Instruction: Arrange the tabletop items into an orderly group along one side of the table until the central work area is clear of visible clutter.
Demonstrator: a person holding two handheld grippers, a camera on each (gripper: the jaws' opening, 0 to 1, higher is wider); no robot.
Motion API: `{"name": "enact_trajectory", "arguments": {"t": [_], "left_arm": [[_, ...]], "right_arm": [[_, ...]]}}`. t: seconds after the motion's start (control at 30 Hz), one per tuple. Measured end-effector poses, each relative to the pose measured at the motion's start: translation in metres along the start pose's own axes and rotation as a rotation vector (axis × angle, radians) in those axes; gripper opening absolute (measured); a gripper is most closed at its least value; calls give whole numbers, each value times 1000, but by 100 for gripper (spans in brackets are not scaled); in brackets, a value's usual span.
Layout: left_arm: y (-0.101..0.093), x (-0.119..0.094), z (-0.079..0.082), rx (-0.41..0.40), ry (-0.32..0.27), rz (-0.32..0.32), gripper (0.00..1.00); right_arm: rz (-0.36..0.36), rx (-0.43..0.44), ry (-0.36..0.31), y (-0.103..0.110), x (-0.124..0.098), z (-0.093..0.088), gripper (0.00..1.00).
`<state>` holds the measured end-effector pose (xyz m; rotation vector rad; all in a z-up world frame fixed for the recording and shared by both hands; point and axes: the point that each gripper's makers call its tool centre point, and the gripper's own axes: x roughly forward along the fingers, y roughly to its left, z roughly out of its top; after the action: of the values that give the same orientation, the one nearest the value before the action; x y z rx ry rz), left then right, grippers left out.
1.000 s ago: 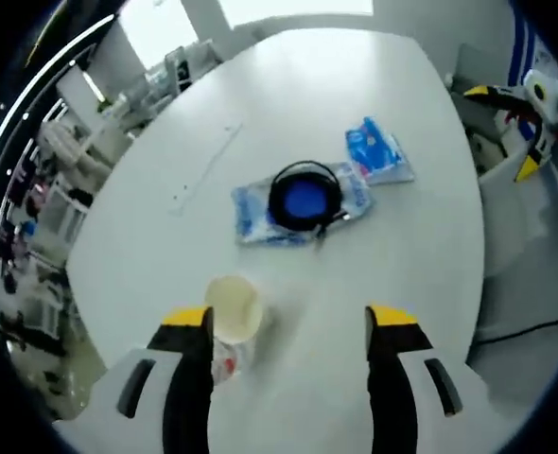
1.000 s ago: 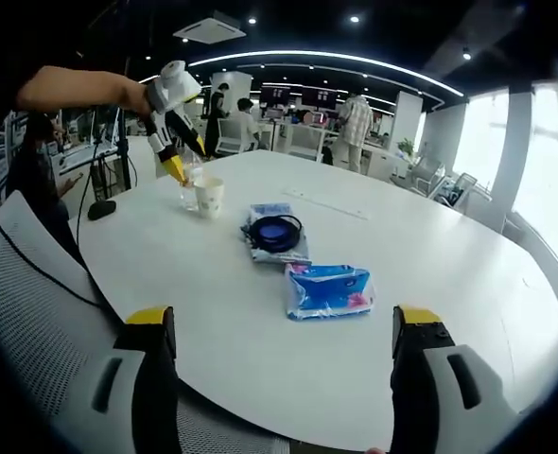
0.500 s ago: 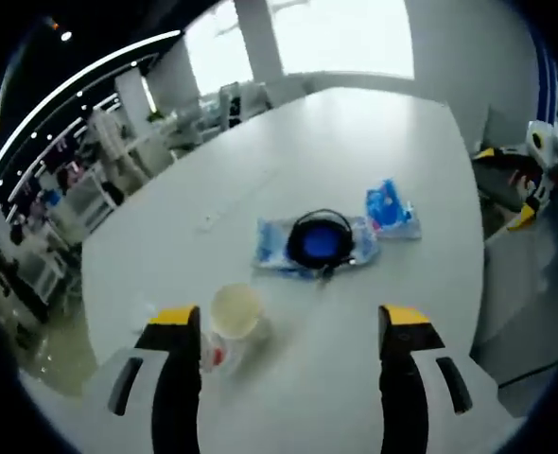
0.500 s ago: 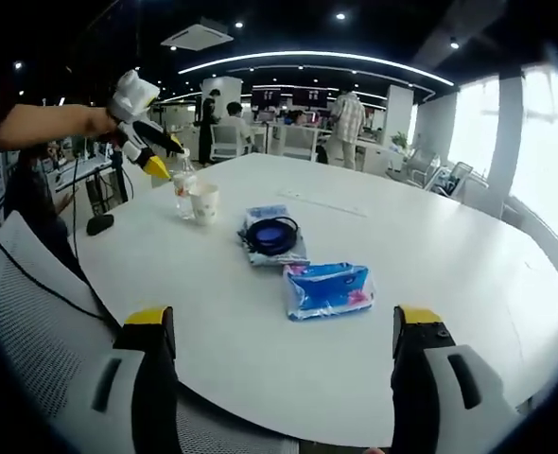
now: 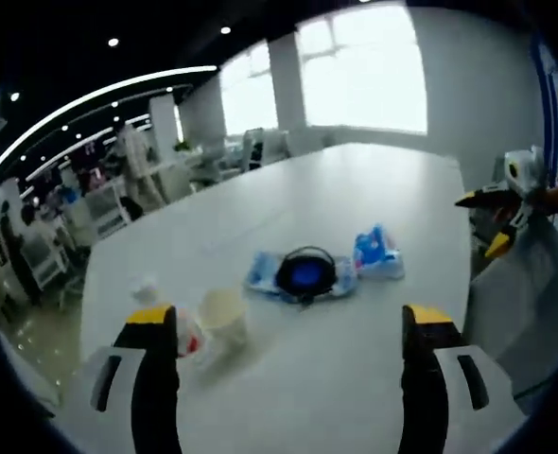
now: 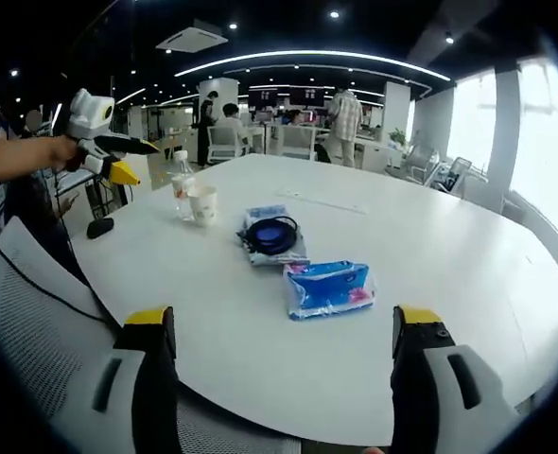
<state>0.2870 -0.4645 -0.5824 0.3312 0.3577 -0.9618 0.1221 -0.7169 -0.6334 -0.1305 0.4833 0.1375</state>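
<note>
1. Hovering with jaws spread wide and nothing between them, the right gripper is hanging over the near edge of the white table, above a mesh chair.
2. Lying nearest to it is the blue tissue pack, just ahead and a little right of centre, its long side running across the right gripper view.
3. Sitting beyond that, toward the middle of the table, is a black cable coil resting on a blue wipes pack; the two are touching.
4. Standing farther off to the left, near the table's edge, are a paper cup and a small water bottle, side by side.
5. Waiting past the cup, off the table's left edge, is the left gripper, also spread and empty.
6. Judging by position, the left gripper is the nearer tool for the cup and bottle, which lie just ahead on its left; the tissue pack is falling to the right gripper.
</note>
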Motion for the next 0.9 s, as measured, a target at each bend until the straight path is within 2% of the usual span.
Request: {"name": "enact_trajectory", "arguments": {"t": [0.13, 0.3, 0.37, 0.53, 0.63, 0.9], "left_arm": [[-10, -11, -4, -35, -15, 2, 99], [-14, -24, -9, -35, -25, 42, 100], [-12, -31, -12, -31, -29, 82, 100], [-15, -45, -23, -68, -46, 141, 100], [-22, -52, -27, -68, -52, 150, 100], [-38, -66, -53, -85, -31, 228, 100]], "right_arm": [[-2, -4, -3, 0, 0, 1, 95], [-2, -10, 0, 0, 0, 0, 95], [-2, -17, 0, 1, 0, 1, 95], [3, -23, 6, 3, 0, 0, 95], [3, -28, 9, 3, 0, 0, 95], [-2, -28, 5, 2, 0, 0, 95]]}}
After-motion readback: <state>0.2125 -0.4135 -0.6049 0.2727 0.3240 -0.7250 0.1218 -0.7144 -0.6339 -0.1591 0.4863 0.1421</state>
